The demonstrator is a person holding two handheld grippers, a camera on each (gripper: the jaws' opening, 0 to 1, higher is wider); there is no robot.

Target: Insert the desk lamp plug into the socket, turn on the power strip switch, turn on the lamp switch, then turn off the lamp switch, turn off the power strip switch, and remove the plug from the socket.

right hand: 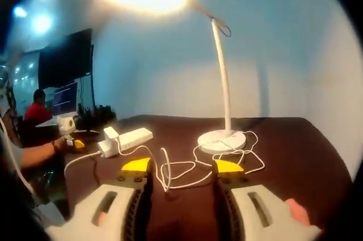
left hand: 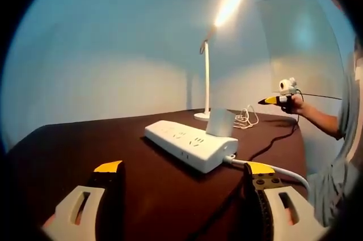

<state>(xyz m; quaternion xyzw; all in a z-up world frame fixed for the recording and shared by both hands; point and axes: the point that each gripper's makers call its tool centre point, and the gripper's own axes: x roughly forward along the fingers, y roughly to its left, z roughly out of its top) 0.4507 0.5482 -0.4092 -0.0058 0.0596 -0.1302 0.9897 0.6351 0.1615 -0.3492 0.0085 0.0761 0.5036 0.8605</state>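
Observation:
The white desk lamp stands at the table's far side with its head lit; in the right gripper view its round base sits just beyond my right gripper, which is open over the loose white lamp cord. The white power strip lies on the brown table ahead of my open left gripper. A white plug block stands in the strip's near end. The right gripper shows at the right, near the lamp. The strip also lies left of the cord.
The strip's white supply cable and a black cable run off the table's right side. A person's hand holds the other gripper. Behind, a dark monitor and a seated person in red. A pale blue wall backs the table.

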